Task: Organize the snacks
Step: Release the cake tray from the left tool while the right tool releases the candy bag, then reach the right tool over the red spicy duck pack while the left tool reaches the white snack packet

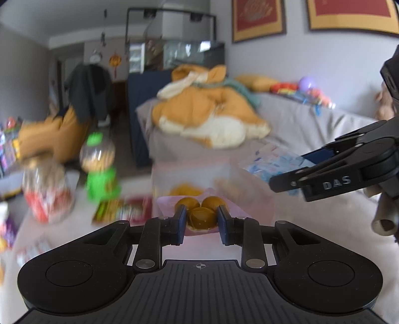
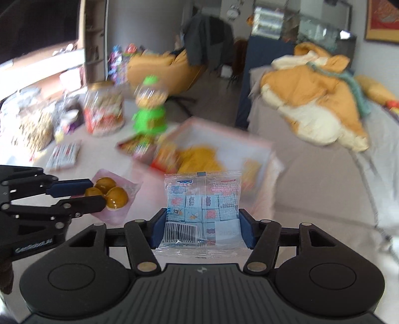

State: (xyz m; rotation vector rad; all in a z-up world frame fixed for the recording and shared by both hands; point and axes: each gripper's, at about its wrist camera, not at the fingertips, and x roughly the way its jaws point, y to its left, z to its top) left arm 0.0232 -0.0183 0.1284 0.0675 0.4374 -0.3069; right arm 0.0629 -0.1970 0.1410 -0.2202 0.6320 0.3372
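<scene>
Right wrist view: pale table surface (image 2: 311, 224) across the lower frame; grey-covered sofa (image 2: 324, 159) at right bearing an orange-and-cream plush heap (image 2: 311, 99).
Pink-rimmed tray (image 2: 259, 144) at centre, yellow snack packs inside, blurred.
Clear jar with red label (image 2: 104, 114) and green-based candy dispenser (image 2: 149, 109) at upper left; a flat striped pack (image 2: 63, 155) below them. This view alone shows the shelving at far left.
Right gripper (image 2: 202, 224) clenched on a clear packet of blue-printed squares (image 2: 202, 206), barcode at its lower left, print otherwise too small to read; packet is lifted in front of the tray.
Left gripper (image 2: 96, 193) enters at left, lettering on its body unclear.

Left wrist view: framed red-and-gold pictures (image 1: 259, 20) on the wall at upper right, seen only here.
Left gripper (image 1: 202, 221) closed on a pink-wrapped pack of round amber sweets (image 1: 199, 214), low centre, before the tray.
Right gripper (image 1: 286, 185) at right edge, marked "DAS", holding its blue packet (image 1: 274, 159).
</scene>
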